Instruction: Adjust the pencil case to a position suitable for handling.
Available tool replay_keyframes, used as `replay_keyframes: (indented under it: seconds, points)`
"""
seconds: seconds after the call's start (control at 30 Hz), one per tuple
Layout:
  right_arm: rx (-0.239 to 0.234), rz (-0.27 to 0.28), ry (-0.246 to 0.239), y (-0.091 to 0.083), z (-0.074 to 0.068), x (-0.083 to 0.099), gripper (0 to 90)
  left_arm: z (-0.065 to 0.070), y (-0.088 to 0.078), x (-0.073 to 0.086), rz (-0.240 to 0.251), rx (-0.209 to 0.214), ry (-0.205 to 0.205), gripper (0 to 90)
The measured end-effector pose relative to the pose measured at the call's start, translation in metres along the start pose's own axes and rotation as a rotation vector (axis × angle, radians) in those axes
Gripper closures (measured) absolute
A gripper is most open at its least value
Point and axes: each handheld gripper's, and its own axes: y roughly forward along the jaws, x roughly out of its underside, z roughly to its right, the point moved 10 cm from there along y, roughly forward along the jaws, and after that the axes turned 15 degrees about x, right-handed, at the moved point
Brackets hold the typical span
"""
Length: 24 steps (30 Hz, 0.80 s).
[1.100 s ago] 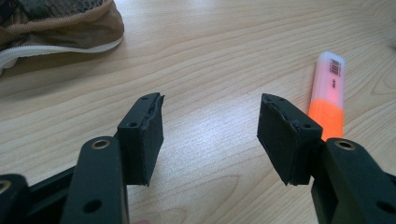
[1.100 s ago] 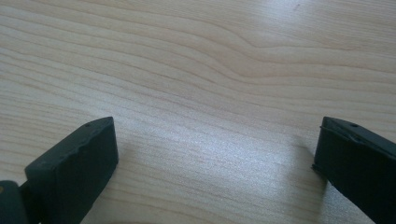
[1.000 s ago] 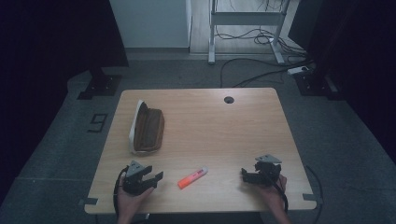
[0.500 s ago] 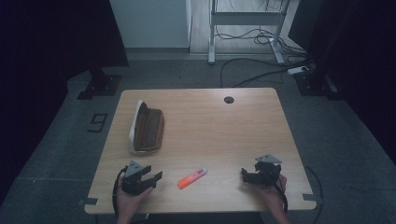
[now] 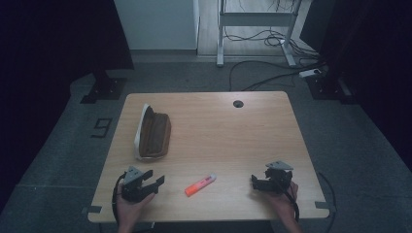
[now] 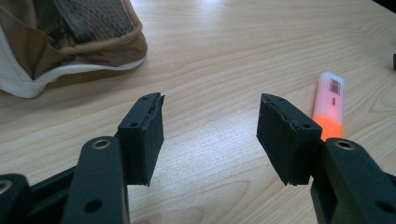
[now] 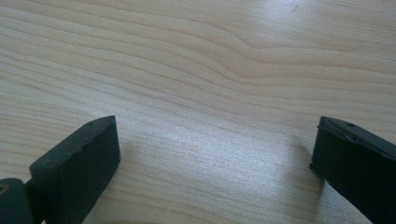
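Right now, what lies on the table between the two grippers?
In the high view, an orange highlighter lies on the table between the left gripper and the right gripper, nearer the left one, touching neither.

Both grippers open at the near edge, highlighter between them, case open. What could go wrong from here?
1. The orange highlighter with a white cap lies loose and round on the bare wooden table; a jaw nudge from the left gripper may roll it.
2. The brown fabric pencil case looks soft, so it may slide or fold if pushed.
3. The right gripper sits near the table's front edge.
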Motion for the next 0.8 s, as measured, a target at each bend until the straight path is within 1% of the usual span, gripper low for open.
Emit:
replay_keyframes:
  seconds: [0.23,0.43,0.8]
  points:
    - [0.000,0.002,0.002,0.000,0.000,0.000,1.5,-0.004,-0.008,-0.004,0.022,-0.013,-0.004,41.0]
    - [0.000,0.003,0.002,0.000,0.000,0.000,1.9,-0.007,-0.016,-0.008,0.049,-0.012,-0.013,41.1]
    - [0.000,0.005,0.005,0.000,0.000,0.000,2.5,-0.018,-0.030,-0.010,0.081,-0.054,-0.027,41.0]
